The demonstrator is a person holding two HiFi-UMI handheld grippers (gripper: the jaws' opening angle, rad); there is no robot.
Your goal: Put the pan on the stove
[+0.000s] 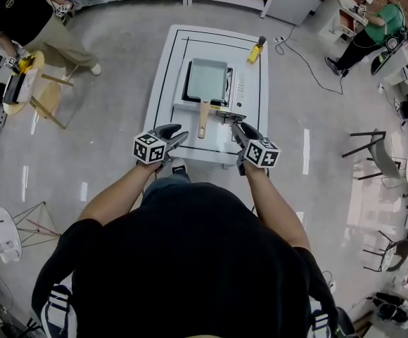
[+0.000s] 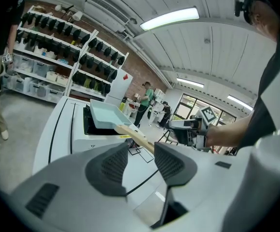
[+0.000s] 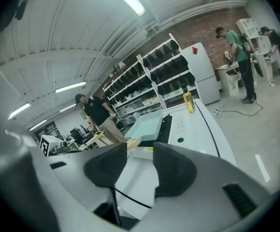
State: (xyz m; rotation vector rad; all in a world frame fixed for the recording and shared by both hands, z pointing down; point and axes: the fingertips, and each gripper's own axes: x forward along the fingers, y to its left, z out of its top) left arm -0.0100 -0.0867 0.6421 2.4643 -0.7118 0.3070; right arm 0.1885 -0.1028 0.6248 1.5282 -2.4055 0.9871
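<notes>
Since the pan (image 1: 207, 79) already sits on the stove (image 1: 237, 90), I reckon my left gripper (image 1: 181, 134) and right gripper (image 1: 236, 127), both slightly apart and empty, should pull back without nudging its handle (image 1: 202, 118).

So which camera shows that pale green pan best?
The head view: it looks down on the whole pan, wooden handle included, sitting on the stove. The left gripper view shows it side-on; the right gripper view hides most of the handle.
</notes>
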